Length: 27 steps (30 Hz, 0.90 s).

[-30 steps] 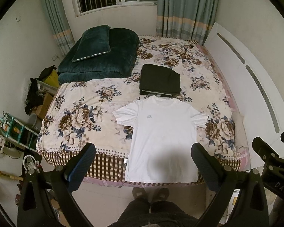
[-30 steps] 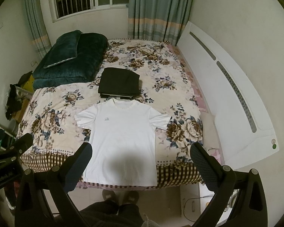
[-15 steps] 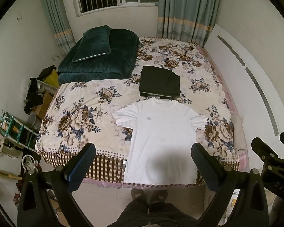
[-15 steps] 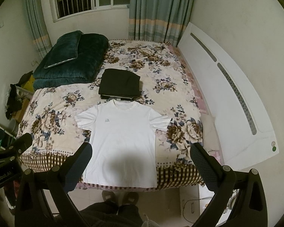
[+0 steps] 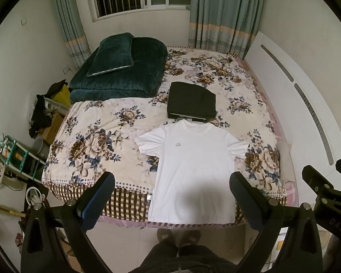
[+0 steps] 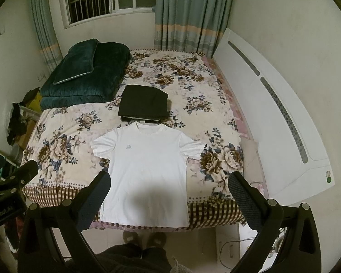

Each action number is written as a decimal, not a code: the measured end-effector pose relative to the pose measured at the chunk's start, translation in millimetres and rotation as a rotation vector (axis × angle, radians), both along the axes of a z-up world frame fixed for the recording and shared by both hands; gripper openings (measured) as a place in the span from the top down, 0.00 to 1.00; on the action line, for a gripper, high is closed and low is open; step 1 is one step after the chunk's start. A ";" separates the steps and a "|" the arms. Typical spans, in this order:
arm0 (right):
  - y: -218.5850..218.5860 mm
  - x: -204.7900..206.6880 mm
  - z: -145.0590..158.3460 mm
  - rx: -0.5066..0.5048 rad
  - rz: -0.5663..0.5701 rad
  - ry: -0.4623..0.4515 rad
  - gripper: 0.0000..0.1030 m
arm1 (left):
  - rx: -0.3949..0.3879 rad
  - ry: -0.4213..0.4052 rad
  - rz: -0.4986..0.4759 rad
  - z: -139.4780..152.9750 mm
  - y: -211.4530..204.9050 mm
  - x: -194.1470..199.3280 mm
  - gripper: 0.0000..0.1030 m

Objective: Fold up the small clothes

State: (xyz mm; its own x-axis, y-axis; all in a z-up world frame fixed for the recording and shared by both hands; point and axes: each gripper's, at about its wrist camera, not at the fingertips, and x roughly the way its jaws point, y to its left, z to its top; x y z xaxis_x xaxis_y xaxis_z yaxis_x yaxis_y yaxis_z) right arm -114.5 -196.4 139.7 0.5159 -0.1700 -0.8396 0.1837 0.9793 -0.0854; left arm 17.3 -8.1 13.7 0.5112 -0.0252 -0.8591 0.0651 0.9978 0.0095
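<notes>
Two sets of tongs hang above the foot of the bed, the left tongs [image 5: 171, 190] and the right tongs [image 6: 169, 188], both spread wide and pinching nothing. A white short-sleeved cotton T-shirt [image 5: 193, 170] lies flat and face up on the floral bedspread [image 5: 106, 141], its hem draped over the bed's edge at six o'clock, its collar at twelve o'clock just beside a folded black garment [image 5: 191, 102]. That overhanging hem could, I reckon, slide off once a sleeve is lifted, and thin cloth may bunch. A small grey chest logo [image 5: 177, 145] is too tiny to read; "DAS" shows on the right tool's body.
</notes>
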 end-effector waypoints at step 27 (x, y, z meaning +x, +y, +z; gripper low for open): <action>-0.6 -4.2 -2.6 0.001 0.000 -0.005 0.00 | -0.010 -0.003 -0.002 11.7 -8.8 17.0 0.00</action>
